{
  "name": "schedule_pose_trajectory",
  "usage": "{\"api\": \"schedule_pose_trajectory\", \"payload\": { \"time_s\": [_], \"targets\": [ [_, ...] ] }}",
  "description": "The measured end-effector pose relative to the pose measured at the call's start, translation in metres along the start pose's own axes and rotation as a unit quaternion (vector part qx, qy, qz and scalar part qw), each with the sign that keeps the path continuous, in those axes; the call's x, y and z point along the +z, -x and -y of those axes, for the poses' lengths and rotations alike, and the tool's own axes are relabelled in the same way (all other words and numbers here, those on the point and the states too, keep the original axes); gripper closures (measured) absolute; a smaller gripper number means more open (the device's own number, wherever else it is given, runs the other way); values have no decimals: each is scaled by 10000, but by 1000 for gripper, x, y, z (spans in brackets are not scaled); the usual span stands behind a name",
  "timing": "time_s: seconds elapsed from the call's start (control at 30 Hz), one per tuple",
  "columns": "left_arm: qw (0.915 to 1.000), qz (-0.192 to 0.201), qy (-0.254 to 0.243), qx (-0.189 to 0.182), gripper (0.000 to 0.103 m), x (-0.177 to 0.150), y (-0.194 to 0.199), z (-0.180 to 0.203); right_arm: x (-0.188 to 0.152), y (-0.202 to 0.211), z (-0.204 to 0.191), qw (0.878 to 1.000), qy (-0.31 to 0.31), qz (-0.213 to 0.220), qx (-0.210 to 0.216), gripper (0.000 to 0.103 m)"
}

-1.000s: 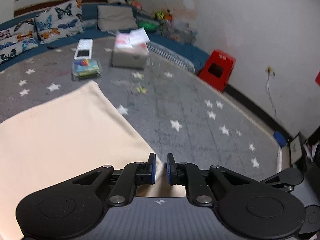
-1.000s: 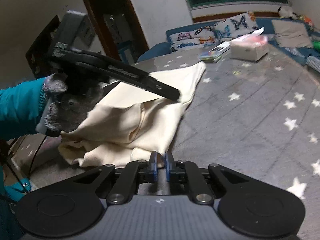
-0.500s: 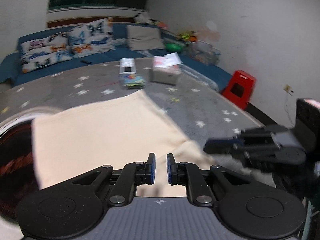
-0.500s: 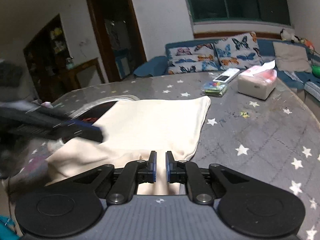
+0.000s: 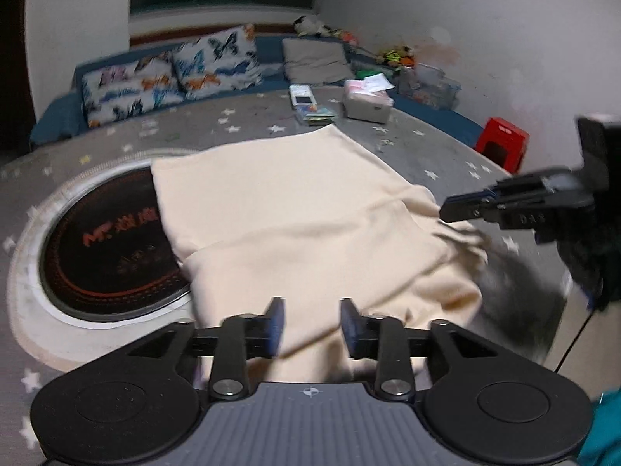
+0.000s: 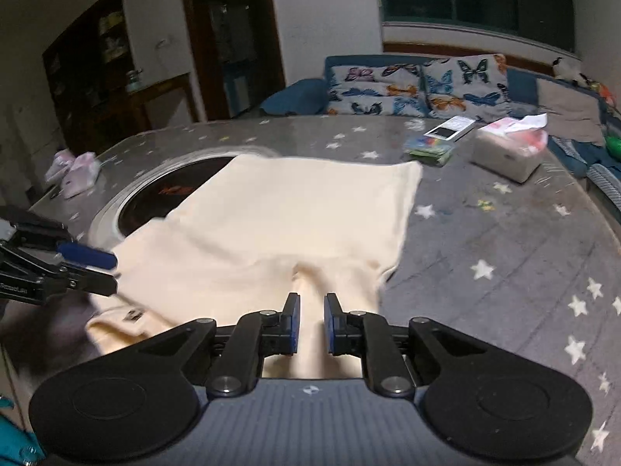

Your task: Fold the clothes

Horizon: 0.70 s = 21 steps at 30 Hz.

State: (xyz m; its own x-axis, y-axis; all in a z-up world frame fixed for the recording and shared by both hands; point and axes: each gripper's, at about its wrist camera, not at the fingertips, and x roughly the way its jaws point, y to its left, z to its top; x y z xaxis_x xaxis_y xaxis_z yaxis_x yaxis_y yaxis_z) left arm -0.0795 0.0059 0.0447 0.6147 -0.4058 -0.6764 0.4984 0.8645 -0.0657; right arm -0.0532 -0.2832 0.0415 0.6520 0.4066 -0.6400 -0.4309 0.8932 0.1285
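A cream garment [image 5: 295, 209] lies on the grey star-print table, its far part flat, its near edge bunched and hanging over the table's front edge; it also shows in the right wrist view [image 6: 295, 225]. My left gripper [image 5: 310, 326] is open over the near cloth, with nothing between its jaws. My right gripper [image 6: 310, 324] is slightly open over the near folded edge, with cloth showing in the gap. The right gripper shows in the left wrist view [image 5: 516, 202], and the left gripper shows in the right wrist view [image 6: 58, 268].
A round black hotplate [image 5: 104, 240] is set into the table, partly under the cloth. A tissue box [image 6: 508, 155], a white remote [image 6: 450, 129] and a small colourful packet [image 6: 429, 148] sit at the far side. A sofa with butterfly cushions [image 6: 419, 85] runs behind. A red stool [image 5: 502, 143] stands by the wall.
Both grippers have opened and let go of the garment's near edge. The left jaws have spread wide, the right only a little. The cloth has settled bunched at the table's front.
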Motion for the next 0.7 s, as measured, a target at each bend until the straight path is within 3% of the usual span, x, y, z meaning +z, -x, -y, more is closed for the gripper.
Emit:
{"api": "schedule_pose_trajectory", "payload": {
  "time_s": [0.1, 0.23, 0.4, 0.57, 0.6, 0.7],
  "targets": [
    [9989, 19, -449, 127, 58, -12, 12, 7, -10, -9, -3, 9997, -14, -255, -65, 89],
    [9930, 121, -1131, 332, 49, -29, 22, 22, -10, -1, -8, 9996, 66, -265, -121, 87],
    [9818, 397, -1788, 493, 49, -41, 17, 41, -10, 9, -18, 9991, 283, -268, -149, 86],
    [9709, 580, -2261, 530, 50, -45, 6, 57, -11, 18, -30, 9973, 637, -308, -174, 78],
    [9685, 642, -2352, 512, 51, -45, 5, 60, -12, 20, -33, 9966, 731, -320, -182, 78],
    [9687, 658, -2356, 432, 74, -43, 1, 62, -17, 26, -42, 9934, 1072, -365, -166, 72]
  ]
}}
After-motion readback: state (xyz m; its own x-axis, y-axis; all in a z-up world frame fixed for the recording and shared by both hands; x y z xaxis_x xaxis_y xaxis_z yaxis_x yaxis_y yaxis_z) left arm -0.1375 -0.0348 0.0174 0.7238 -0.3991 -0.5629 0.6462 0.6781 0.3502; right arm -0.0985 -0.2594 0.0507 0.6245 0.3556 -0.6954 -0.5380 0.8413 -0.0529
